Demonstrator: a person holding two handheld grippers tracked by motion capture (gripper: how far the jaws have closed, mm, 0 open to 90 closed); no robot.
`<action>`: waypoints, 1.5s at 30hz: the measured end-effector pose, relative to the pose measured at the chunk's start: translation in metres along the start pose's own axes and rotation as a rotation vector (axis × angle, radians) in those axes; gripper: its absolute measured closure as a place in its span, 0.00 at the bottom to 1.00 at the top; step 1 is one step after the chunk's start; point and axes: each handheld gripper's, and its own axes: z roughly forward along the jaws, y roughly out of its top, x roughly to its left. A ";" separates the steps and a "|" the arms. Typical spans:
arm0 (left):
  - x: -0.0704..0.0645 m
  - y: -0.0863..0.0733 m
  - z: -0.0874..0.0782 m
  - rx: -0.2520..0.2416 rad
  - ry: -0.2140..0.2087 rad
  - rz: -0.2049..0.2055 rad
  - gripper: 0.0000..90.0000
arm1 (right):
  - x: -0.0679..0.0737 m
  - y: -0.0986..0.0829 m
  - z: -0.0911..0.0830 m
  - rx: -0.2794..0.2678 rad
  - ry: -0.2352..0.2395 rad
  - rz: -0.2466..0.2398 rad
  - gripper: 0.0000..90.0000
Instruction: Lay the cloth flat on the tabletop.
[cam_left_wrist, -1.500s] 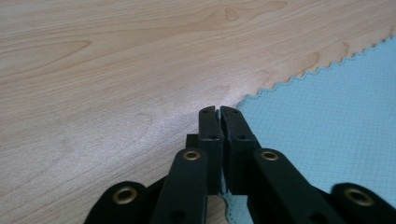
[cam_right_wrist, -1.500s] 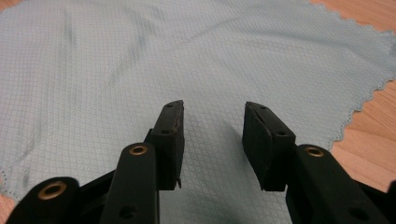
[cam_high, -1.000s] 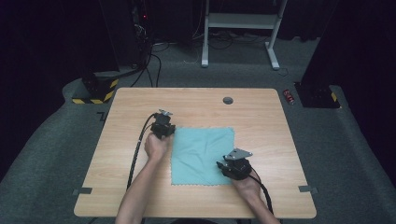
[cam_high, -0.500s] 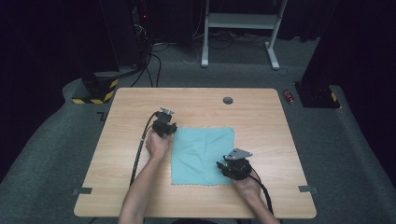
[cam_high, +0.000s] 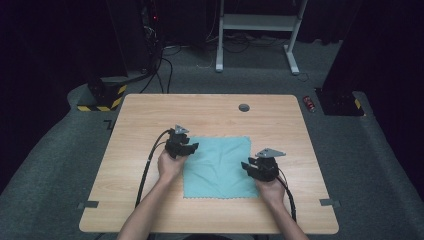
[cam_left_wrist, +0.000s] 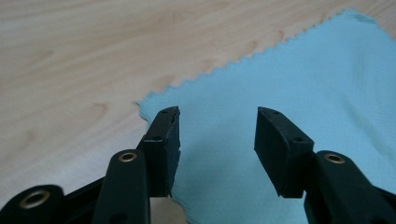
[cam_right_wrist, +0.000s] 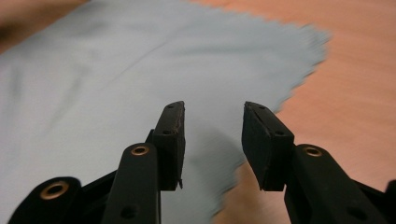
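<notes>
Looking like a lab/test bay w/ dark surroundings: light wooden table (cam_high: 280, 120) sitting on grey carpet (cam_high: 60, 165), black cables (cam_high: 165, 65) trailing across floor, yellow-black hazard-striped base (cam_high: 100, 101) at left, white metal stand frame (cam_high: 257, 30) standing behind.

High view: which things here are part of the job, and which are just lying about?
In the job:
- flat square teal cloth
- left gripper, open at its far left corner
- right gripper, open at its right edge

Lying about:
- small round dark grey disc near the wooden table's far edge
- small red object on the floor
</notes>
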 end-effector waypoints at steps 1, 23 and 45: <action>-0.001 -0.003 0.000 0.003 -0.003 -0.005 0.56 | -0.005 0.006 0.001 -0.012 -0.018 0.005 0.66; -0.007 -0.025 -0.005 -0.019 0.101 0.047 0.53 | -0.054 0.049 0.060 0.055 -0.167 0.080 0.61; -0.036 -0.053 -0.040 0.048 0.007 0.149 0.46 | 0.008 0.002 0.008 0.108 -0.038 -0.126 0.55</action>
